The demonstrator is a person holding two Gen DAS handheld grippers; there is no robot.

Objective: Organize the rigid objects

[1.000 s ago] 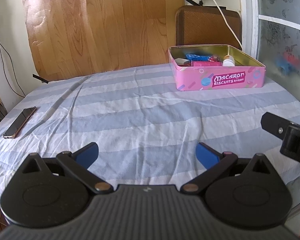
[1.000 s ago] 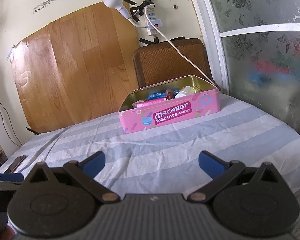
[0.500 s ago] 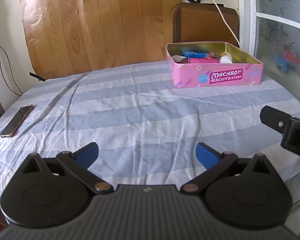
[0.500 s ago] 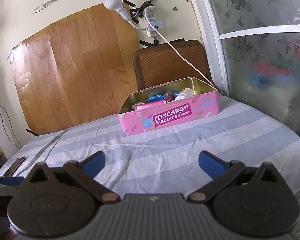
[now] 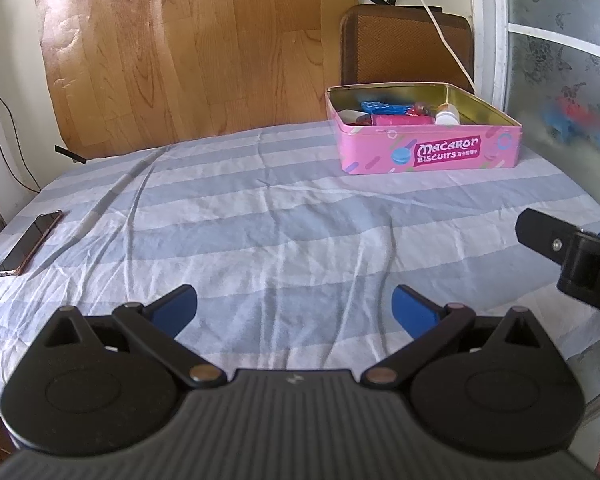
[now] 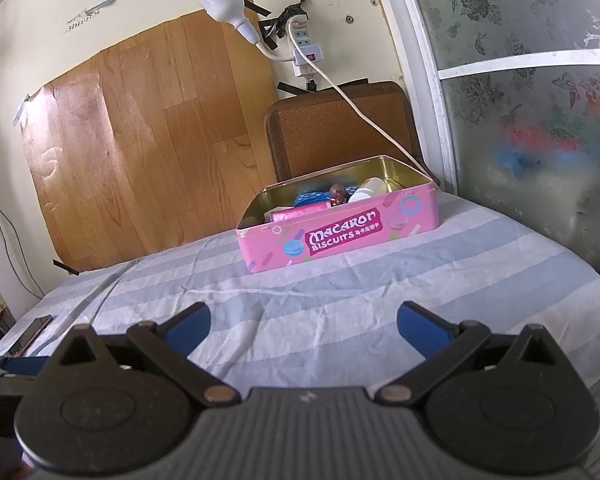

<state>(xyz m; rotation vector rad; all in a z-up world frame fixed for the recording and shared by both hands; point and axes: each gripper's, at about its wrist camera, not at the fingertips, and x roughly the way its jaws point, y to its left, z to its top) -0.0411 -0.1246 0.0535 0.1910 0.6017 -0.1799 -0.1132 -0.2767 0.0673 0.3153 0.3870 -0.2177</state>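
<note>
A pink "Macaron Biscuits" tin (image 5: 428, 154) (image 6: 340, 236) stands open at the far right of the table. Inside lie a pink box (image 5: 402, 120), a blue packet (image 5: 380, 107), a white bottle (image 5: 447, 114) and a small dark red piece (image 6: 337, 193). My left gripper (image 5: 294, 306) is open and empty, low over the striped cloth near the front edge. My right gripper (image 6: 303, 320) is open too, with nothing between its blue fingertips, well short of the tin. Part of the right gripper's body (image 5: 572, 252) shows at the right edge of the left wrist view.
A phone (image 5: 30, 242) lies at the table's left edge. The blue-and-white striped cloth (image 5: 280, 216) covers the table. Behind the tin stand a brown chair back (image 6: 340, 128), a white cable (image 6: 364, 120) and a frosted glass door (image 6: 540, 120).
Both grippers have drifted slightly; the tin sits a little lower and more to the left in the left wrist view. Both stay open and nothing was picked up.
</note>
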